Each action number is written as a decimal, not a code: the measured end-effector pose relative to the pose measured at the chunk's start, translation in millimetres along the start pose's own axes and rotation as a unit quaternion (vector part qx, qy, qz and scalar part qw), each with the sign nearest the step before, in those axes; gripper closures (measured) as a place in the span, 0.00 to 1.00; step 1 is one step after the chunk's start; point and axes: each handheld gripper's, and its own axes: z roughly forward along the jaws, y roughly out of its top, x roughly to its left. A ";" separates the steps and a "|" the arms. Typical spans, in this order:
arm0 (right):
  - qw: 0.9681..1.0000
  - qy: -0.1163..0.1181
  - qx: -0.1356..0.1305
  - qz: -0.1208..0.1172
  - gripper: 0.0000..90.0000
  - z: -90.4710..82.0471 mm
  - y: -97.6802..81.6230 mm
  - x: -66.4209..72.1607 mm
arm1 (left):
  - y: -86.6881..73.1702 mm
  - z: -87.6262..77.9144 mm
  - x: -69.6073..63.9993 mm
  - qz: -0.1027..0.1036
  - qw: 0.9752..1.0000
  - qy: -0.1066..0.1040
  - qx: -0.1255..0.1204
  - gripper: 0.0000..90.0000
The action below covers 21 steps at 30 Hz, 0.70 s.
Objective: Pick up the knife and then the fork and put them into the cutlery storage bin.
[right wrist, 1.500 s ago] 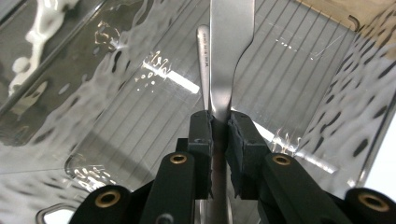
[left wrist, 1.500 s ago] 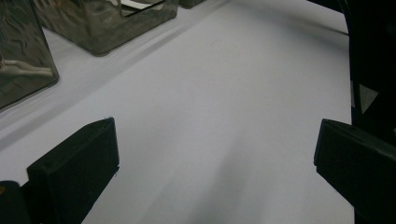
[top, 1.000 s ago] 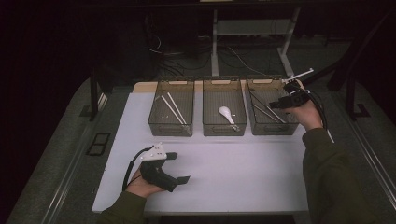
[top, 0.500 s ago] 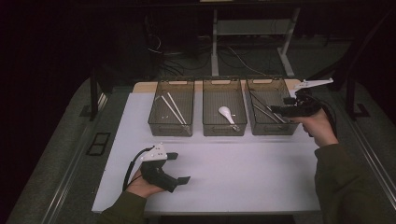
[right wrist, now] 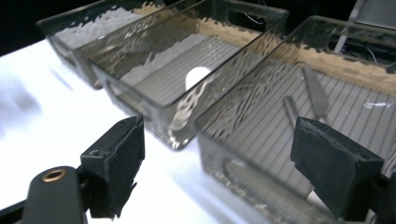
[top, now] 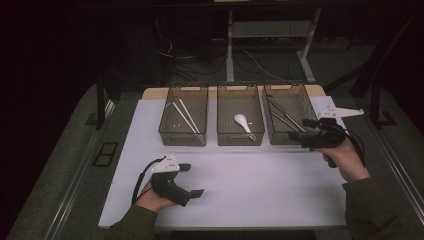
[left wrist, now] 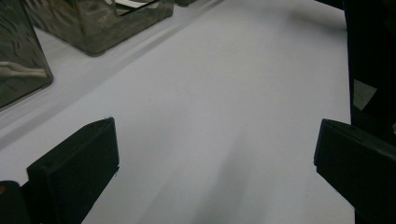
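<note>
While the left gripper [top: 192, 180] rests spread, the right gripper [top: 299, 134], just opening, hangs empty beside the right bin [top: 290, 137].

We log the left gripper [top: 192, 180] low over the white table sheet [top: 260, 185], near its front left corner, held in the left hand [top: 155, 195] with the sleeve entering from the bottom edge. Its jaws stand wide apart with nothing between them, pointing toward the sheet's right side. The right gripper [top: 300, 134] sits near the sheet's right edge, gripped by the right hand [top: 345, 157]; its jaws have just been opening, nothing between them, pointing leftward.
</note>
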 end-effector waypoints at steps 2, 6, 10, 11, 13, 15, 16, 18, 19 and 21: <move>1.000 0.009 -0.001 -0.003 0.15 -0.1 -9.1 6.3 | 0.1 0.2 -0.4 0.000 1.000 -0.001 0.000 0.00; 1.000 0.017 -0.002 -0.006 0.15 -2.8 -22.5 18.3 | 0.2 0.2 -0.5 0.003 1.000 -0.001 -0.001 0.00; 1.000 0.024 0.000 -0.012 0.15 -6.3 -34.8 28.2 | 0.2 -0.1 -0.7 0.003 1.000 -0.002 -0.002 0.00; 1.000 0.028 -0.001 -0.014 0.15 -7.4 -39.1 31.0 | 0.2 -0.1 -0.7 0.003 1.000 -0.002 -0.001 0.00; 0.999 0.028 0.004 -0.015 0.15 -9.3 -44.8 35.2 | 0.3 -0.2 -0.9 0.004 1.000 -0.002 -0.002 0.00; 0.999 0.026 0.003 -0.019 0.14 -11.2 -50.8 39.2 | 0.4 -0.2 -1.0 0.005 1.000 -0.003 -0.003 0.00; 0.999 0.027 0.004 -0.017 0.14 -12.0 -53.0 40.9 | 0.6 -0.6 -0.7 0.009 1.000 -0.003 -0.001 0.00; 0.999 0.028 0.007 -0.017 0.14 -14.2 -59.7 45.0 | 0.6 -0.4 -1.2 0.008 1.000 -0.003 -0.004 0.00; 0.999 0.028 0.006 -0.016 0.13 -15.2 -63.3 47.1 | 0.7 -0.5 -1.0 0.010 1.000 -0.003 -0.005 0.00; 0.999 0.029 0.007 -0.015 0.13 -18.0 -71.3 50.8 | 0.6 -0.6 -1.1 0.009 1.000 -0.003 -0.003 0.00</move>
